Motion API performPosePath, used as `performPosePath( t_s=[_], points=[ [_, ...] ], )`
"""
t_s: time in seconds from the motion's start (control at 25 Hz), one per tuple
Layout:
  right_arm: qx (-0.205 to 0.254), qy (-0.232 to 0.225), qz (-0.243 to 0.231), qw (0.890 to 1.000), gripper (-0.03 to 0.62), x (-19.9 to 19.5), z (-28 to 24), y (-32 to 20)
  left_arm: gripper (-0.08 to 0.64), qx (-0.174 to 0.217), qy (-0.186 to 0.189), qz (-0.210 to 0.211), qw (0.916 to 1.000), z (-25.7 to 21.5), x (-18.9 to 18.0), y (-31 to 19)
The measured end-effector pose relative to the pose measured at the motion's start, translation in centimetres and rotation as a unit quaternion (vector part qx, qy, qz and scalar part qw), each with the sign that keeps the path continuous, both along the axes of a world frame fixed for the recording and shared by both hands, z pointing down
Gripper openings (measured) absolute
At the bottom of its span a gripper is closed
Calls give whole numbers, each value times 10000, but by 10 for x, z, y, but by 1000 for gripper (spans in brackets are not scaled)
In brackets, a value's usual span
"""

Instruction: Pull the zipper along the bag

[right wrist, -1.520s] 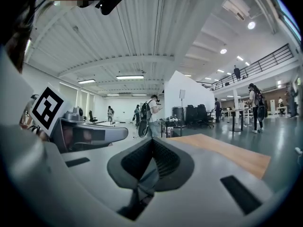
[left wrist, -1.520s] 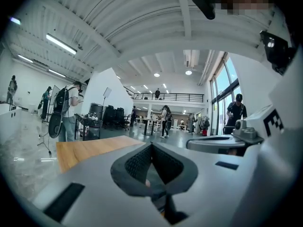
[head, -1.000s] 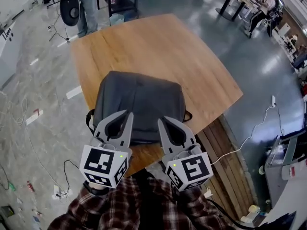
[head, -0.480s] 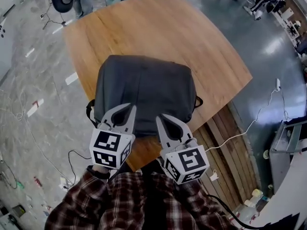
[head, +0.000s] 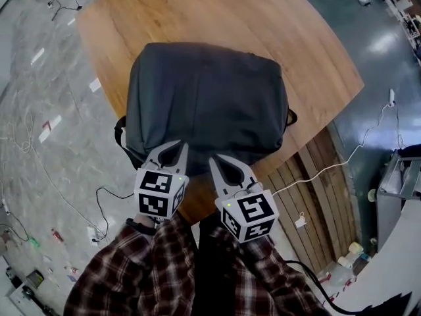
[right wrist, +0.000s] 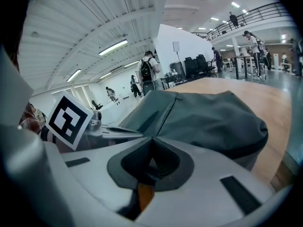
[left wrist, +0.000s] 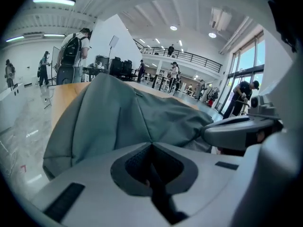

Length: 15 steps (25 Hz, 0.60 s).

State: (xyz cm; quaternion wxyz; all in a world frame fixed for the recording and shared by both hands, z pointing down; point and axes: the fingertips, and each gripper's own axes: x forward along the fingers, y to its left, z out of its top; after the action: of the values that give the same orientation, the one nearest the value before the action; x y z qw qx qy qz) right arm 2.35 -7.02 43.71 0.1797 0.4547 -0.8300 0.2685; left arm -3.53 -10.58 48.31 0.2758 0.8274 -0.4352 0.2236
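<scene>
Since a second ago your two grippers have closed in on the near edge of the bag [head: 207, 97], which now sits larger and higher in the head view, with the table [head: 217, 12] filling the upper part of the frame. There you see one grey bag lying flat on one wooden table, reaching to the table's lower-left edge, and two grippers side by side at lower centre: the left gripper [head: 176, 149] and the right gripper [head: 216, 162], your plaid sleeves [head: 164, 268] below them. The head view does not settle how the jaws stand. Your left gripper view does: the left gripper [left wrist: 151, 145] has its jaws pressed together at the tips with nothing between them, the bag [left wrist: 123, 117] rising just beyond. Your right gripper view shows the right gripper [right wrist: 152, 140] likewise closed and empty, with the bag [right wrist: 203, 117] just ahead. Whether either tip touches the fabric, you cannot tell. Only the gripper views show the several people standing in the hall behind.
</scene>
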Motion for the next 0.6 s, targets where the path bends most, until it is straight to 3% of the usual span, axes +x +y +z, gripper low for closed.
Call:
performPosePath(
  t_s=[0.16,0.32,0.44,0.6],
  points=[
    [-327,50,-18,9995,11,-3,18,11,11,1,51,-29,10000,9,-1,-3],
    [-960,-37,-85,9953,12,-11,39,30,11,-8,91,-66,9999,12,-3,-4],
    [-1526,-305,-231,9875,14,-20,56,47,11,20,172,-72,9998,13,-1,-3],
    [-2162,-765,-283,9729,91,-37,72,58,11,9,239,-58,9997,14,-2,-3]
  ],
)
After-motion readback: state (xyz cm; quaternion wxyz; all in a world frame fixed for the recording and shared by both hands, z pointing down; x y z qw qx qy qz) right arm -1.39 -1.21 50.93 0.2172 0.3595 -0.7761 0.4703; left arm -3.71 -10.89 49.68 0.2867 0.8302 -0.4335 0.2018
